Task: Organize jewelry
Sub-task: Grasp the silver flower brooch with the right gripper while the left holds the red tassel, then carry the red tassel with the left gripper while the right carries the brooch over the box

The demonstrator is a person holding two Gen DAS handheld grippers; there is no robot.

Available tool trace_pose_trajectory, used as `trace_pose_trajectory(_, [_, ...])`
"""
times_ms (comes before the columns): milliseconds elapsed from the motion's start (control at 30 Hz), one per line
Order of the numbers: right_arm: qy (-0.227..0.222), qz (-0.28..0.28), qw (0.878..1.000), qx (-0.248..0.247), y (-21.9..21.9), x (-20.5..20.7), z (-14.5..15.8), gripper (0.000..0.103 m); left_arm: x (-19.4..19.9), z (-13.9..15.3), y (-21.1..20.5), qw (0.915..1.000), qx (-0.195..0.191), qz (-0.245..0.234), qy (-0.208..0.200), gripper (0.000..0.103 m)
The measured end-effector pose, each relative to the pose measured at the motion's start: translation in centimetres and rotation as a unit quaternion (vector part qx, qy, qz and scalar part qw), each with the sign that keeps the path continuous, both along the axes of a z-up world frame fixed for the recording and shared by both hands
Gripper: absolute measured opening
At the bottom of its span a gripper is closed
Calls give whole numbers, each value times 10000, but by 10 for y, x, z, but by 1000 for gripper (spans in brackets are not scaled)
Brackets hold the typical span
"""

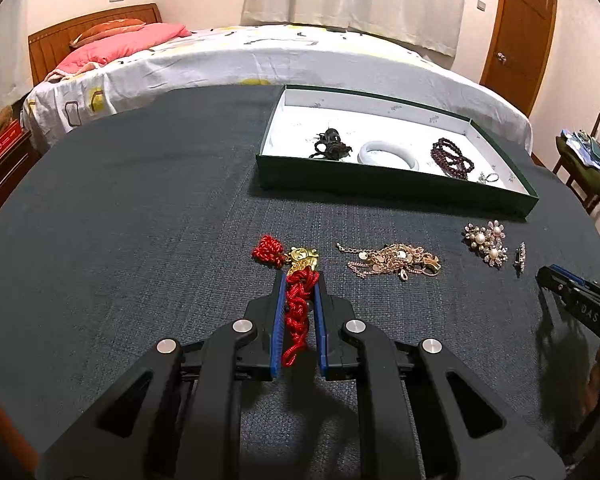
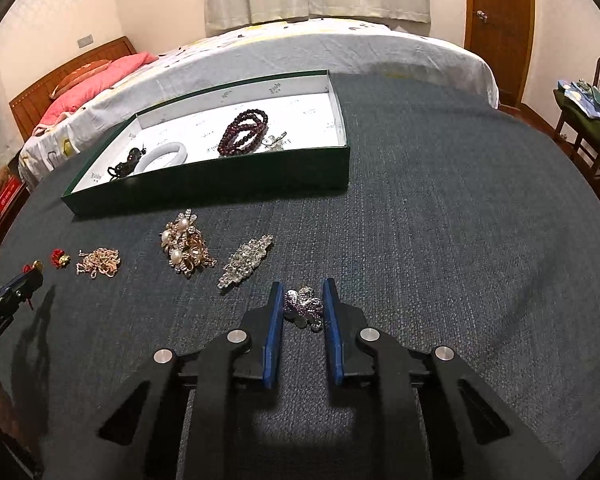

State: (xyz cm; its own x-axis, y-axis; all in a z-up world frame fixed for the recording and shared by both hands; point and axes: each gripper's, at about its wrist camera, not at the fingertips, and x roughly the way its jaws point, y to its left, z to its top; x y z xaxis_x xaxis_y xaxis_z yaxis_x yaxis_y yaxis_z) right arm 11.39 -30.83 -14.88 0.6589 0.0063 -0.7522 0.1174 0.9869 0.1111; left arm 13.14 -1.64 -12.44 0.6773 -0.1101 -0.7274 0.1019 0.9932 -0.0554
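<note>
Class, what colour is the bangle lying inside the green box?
The bangle is pale white, seen best in the left wrist view, inside the green box.

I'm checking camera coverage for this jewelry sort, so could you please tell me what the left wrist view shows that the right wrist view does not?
Only the left wrist view shows the left gripper with its fingers on either side of the red cord of the gold charm. Only the right wrist view shows the right gripper straddling the small rhinestone brooch, and the long crystal brooch lying flat. Both show the green tray, white bangle, dark bead bracelet, gold chain pile and pearl brooch.
</note>
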Motion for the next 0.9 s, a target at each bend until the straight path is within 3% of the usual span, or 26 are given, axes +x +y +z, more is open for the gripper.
trace_pose_trajectory(633, [-715, 101, 9974, 76, 6, -6, 52, 21, -6, 43, -12, 9987, -175, -132, -459, 13])
trace_pose_trajectory(900, [-1131, 214, 9933, 55, 10, 10, 81, 21, 13, 70, -29, 9962, -264, -338, -759, 13])
